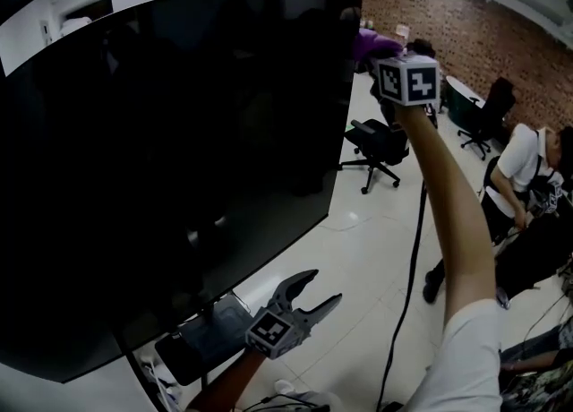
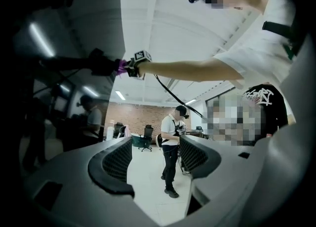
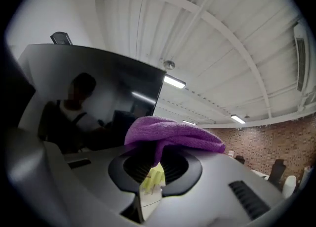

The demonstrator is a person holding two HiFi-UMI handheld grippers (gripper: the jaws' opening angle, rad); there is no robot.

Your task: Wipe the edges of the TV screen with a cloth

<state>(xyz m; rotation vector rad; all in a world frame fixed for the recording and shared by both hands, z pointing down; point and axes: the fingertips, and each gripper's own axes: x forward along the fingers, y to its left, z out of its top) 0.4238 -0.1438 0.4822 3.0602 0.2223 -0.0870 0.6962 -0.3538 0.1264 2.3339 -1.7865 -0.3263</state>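
Right tongs, raised on an outstretched arm, pinched the purple cloth beside the upper right edge of the TV screen; contact between cloth and screen could not be told. Left tongs hung below the screen's lower edge, 2 jaws spread with nothing between them.

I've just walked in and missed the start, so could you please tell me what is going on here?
A person stands at a large TV screen. Their right hand-held gripper is shut on a purple cloth, held up by the screen's upper right edge. Whether the cloth touches the edge is unclear. The left hand-held gripper is open and empty, low near the screen's bottom edge.
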